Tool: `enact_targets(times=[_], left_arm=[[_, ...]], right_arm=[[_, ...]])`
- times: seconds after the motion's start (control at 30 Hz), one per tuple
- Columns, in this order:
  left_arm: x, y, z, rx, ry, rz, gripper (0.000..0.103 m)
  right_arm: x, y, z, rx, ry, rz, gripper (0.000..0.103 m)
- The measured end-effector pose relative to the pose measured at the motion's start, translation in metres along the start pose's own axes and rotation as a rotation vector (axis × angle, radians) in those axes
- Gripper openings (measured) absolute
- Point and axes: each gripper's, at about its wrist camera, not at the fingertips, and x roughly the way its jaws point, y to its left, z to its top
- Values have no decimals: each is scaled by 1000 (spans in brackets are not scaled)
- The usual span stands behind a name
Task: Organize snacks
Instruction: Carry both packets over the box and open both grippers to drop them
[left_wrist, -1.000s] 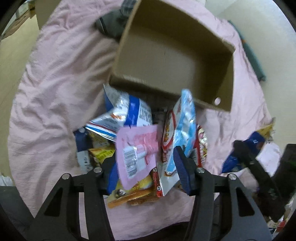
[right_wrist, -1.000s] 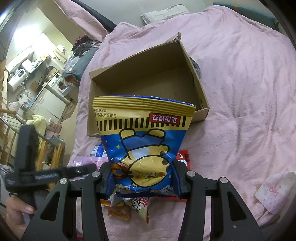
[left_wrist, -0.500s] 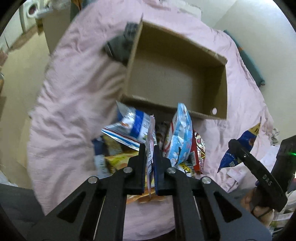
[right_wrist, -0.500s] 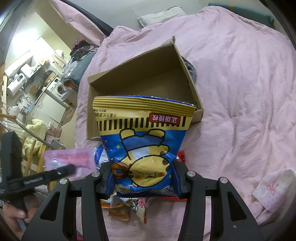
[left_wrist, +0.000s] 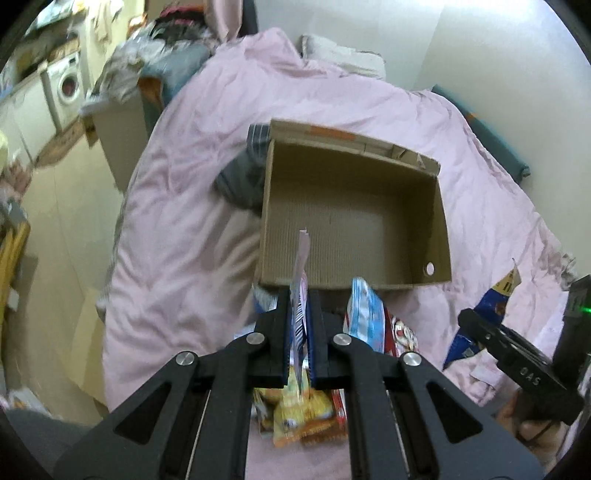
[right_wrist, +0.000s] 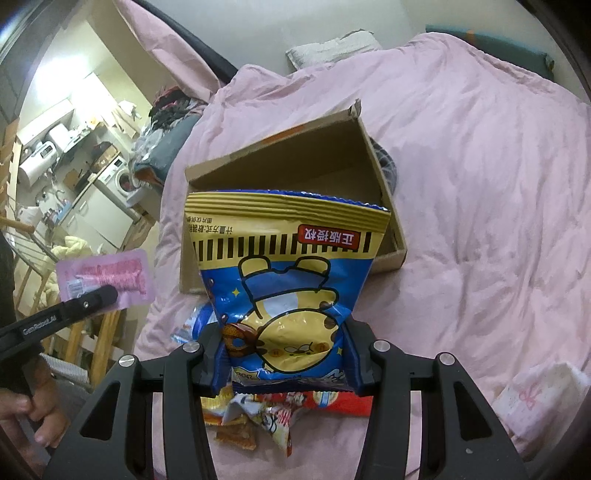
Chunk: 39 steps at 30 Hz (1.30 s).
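An open, empty cardboard box (left_wrist: 351, 221) lies on the pink bedcover; it also shows in the right wrist view (right_wrist: 295, 162). My left gripper (left_wrist: 298, 317) is shut on a flat pink snack packet (left_wrist: 301, 266), seen edge-on and held above the box's near wall. The packet shows flat-on in the right wrist view (right_wrist: 103, 278). My right gripper (right_wrist: 284, 354) is shut on a blue and yellow chip bag (right_wrist: 284, 266), held up in front of the box. That bag also shows in the left wrist view (left_wrist: 491, 314). A pile of snack packets (left_wrist: 369, 325) lies on the bed before the box.
The pink bedcover (right_wrist: 480, 184) spreads wide to the right of the box. A grey garment (left_wrist: 243, 177) lies by the box's left side. A pillow (right_wrist: 332, 48) sits at the head of the bed. A washing machine (left_wrist: 68, 92) and clutter stand beyond the bed's left edge.
My left gripper closed on the pink packet, lifted it from the pile and moved it toward the box. My right gripper rose a little with the chip bag.
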Motion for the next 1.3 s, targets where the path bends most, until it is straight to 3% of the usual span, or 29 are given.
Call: enact_targets(times=[0.23,0.57,0.9,1.3], left_arm=[[24,-22,37,87,-49,35,5],[78,-44,57,135,-14,71,5],[124,-48,57,144,42,115,5],[152,-51,56,150,90,151,6]], right_arm=[[17,-4,37,-14,-42,-21,50],[63,-7,80,-57,-50,-75,50],[111,-7,95,-111,16,-119,50],[127,-15,96,-40,80,-121,51]])
